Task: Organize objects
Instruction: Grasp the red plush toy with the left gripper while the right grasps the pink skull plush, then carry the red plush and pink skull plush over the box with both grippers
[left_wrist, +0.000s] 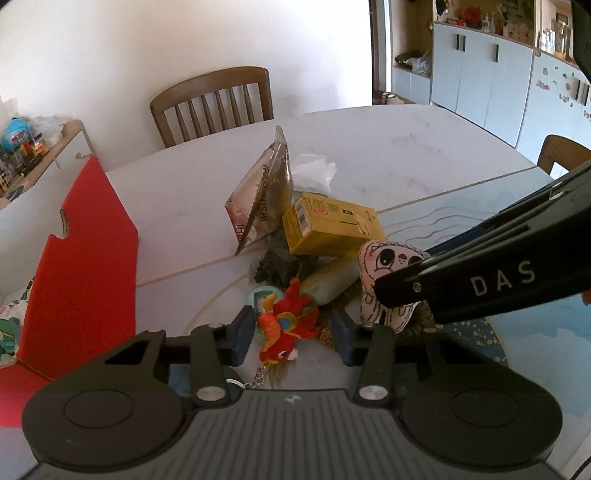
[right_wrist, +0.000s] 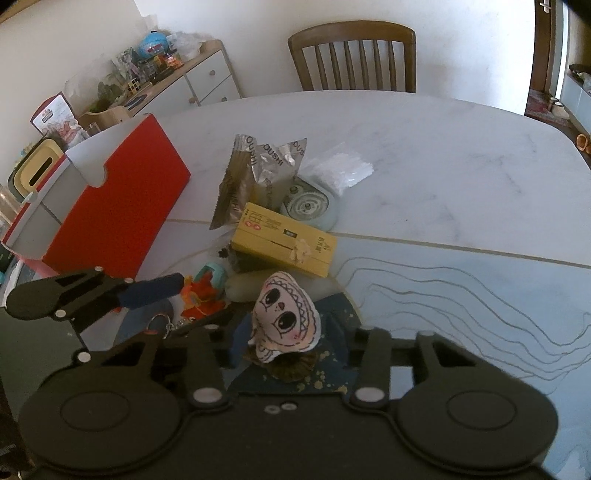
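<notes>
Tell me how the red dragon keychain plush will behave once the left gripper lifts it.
The red dragon plush looks stuffed and soft, so it will probably squash between the left gripper's pads rather than slip. Its metal chain hangs loose, so it will likely dangle and swing. It seems light for its size, unlikely to drag the neighbouring yellow box.

A white marble-look bench (right_wrist: 424, 155) stands before a plain white wall (left_wrist: 110, 44). A slatted wooden chair (left_wrist: 212, 103) is tucked behind it. Pale blue cabinets (left_wrist: 480, 74) line one side; a low white sideboard (right_wrist: 207, 81) holds clutter. Daylight is soft.
</notes>
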